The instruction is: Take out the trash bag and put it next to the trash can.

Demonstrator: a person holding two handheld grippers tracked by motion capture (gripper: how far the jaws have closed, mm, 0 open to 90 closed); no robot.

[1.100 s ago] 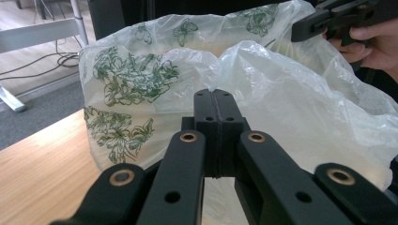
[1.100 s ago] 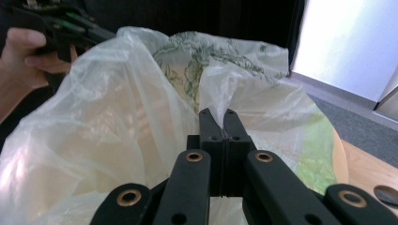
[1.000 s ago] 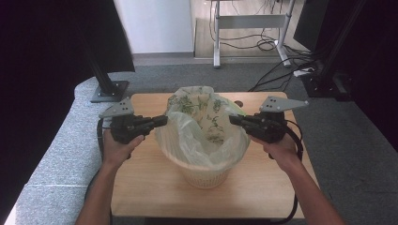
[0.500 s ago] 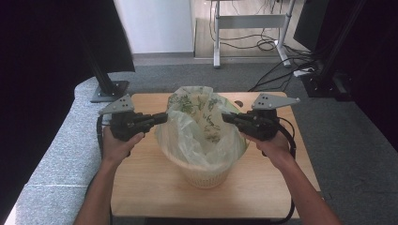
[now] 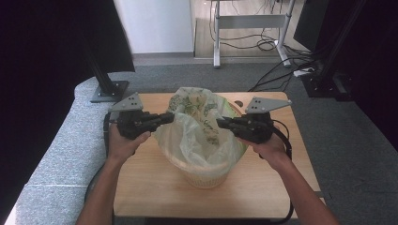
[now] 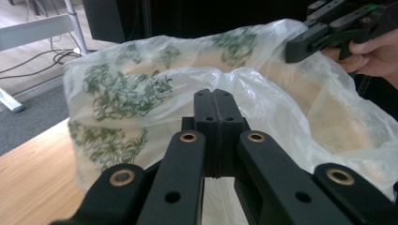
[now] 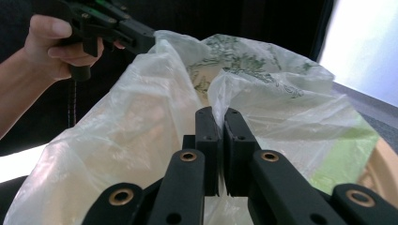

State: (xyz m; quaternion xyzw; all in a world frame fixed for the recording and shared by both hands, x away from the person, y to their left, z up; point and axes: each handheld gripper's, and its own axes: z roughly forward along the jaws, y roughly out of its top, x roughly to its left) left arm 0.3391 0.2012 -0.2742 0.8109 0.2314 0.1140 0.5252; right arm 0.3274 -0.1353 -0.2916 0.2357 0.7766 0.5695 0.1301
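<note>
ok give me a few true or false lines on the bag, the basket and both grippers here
1. The left gripper is shut on the plastic bag. True.
2. The right gripper hangs open, clear of the bag. False: it is shut on the bag's rim.
3. The bag sits in a basket on the wooden table. True.
4. The bag is plain black. False: it is translucent with green print.
</note>
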